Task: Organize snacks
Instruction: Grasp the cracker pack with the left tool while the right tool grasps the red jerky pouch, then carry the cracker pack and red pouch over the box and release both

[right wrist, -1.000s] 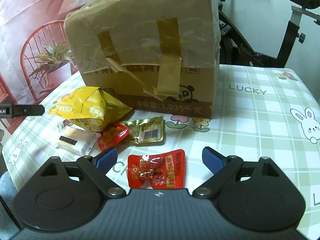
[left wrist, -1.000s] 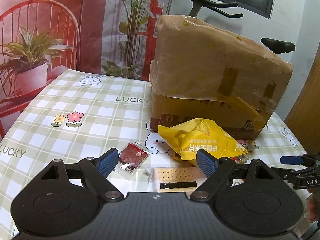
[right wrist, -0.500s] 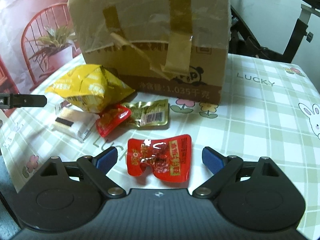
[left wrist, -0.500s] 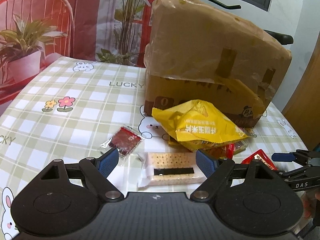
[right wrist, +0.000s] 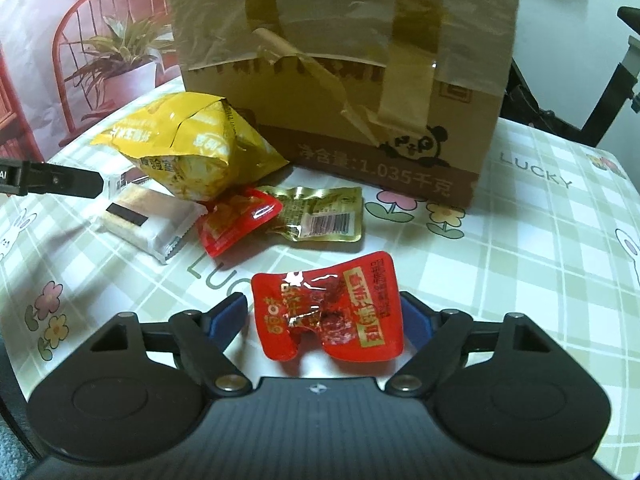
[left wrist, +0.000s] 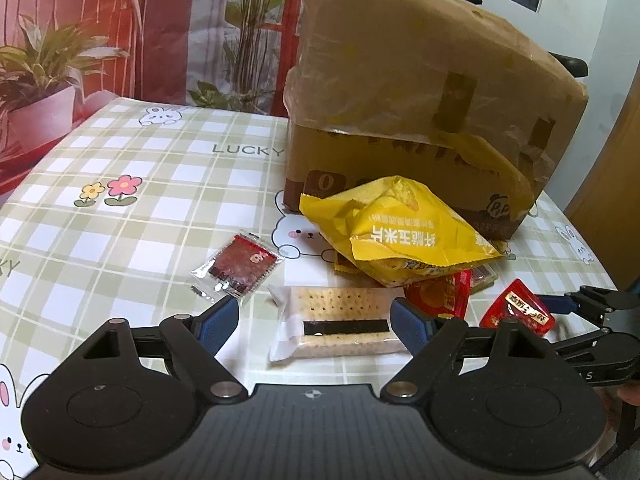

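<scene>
My left gripper (left wrist: pixel 316 320) is open, its blue pads on either side of a clear-wrapped cracker pack (left wrist: pixel 338 326) on the table. A small dark-red jerky packet (left wrist: pixel 238 266) lies to its left. A yellow chip bag (left wrist: pixel 394 236) lies behind, over a gold packet and a red packet (left wrist: pixel 440 298). My right gripper (right wrist: pixel 324 316) is open around a red snack packet (right wrist: pixel 328 312), which also shows in the left wrist view (left wrist: pixel 520 312). The chip bag (right wrist: pixel 196 152), cracker pack (right wrist: pixel 148 220), a second red packet (right wrist: pixel 236 220) and a gold packet (right wrist: pixel 324 218) lie beyond it.
A large taped cardboard box (left wrist: pixel 420 96) stands behind the snacks; it also shows in the right wrist view (right wrist: pixel 344 60). The table has a green checked cloth (left wrist: pixel 132 184). A red chair with a potted plant (left wrist: pixel 44 76) stands beyond the table's far left edge.
Both grippers have moved forward and lower. The cracker pack now lies between my left pads, and the red packet between my right pads. The snacks have not moved.
</scene>
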The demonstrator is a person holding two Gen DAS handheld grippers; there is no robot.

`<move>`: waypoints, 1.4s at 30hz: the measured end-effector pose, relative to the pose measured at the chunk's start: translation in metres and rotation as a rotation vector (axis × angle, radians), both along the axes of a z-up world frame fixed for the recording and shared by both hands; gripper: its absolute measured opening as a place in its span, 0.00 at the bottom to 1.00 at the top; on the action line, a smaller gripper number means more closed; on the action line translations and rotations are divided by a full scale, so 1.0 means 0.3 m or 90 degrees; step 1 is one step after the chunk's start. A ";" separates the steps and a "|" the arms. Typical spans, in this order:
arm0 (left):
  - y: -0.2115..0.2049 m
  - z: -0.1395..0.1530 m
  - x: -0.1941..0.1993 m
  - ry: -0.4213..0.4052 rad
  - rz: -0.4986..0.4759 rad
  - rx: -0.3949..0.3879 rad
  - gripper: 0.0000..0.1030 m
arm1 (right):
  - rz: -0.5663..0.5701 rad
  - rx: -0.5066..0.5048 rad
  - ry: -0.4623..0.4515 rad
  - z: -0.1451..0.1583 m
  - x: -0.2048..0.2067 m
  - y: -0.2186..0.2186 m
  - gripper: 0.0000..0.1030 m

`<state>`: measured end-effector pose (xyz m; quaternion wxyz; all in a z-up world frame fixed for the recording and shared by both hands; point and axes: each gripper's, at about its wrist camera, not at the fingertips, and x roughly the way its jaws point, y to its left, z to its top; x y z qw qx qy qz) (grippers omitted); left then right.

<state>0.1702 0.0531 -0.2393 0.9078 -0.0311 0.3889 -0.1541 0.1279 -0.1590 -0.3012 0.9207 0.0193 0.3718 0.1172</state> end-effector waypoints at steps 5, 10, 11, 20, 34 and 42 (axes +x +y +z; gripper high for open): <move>-0.015 -0.018 0.004 0.013 -0.007 -0.003 0.83 | 0.009 -0.028 -0.012 -0.008 0.000 0.019 0.81; -0.036 -0.036 0.013 0.025 -0.020 -0.003 0.84 | 0.021 -0.028 -0.025 -0.007 -0.013 0.012 0.73; -0.040 -0.040 0.016 0.028 -0.022 -0.003 0.84 | 0.023 -0.026 -0.029 -0.004 -0.018 0.008 0.71; -0.094 -0.076 0.042 0.047 -0.019 -0.009 0.90 | 0.028 -0.009 -0.057 0.029 -0.035 -0.002 0.44; -0.187 -0.116 0.071 0.013 -0.030 0.087 0.95 | 0.033 0.010 -0.047 -0.005 -0.018 0.009 0.47; -0.173 -0.102 0.002 -0.011 -0.039 0.079 0.85 | 0.028 0.017 -0.055 -0.004 -0.027 -0.004 0.42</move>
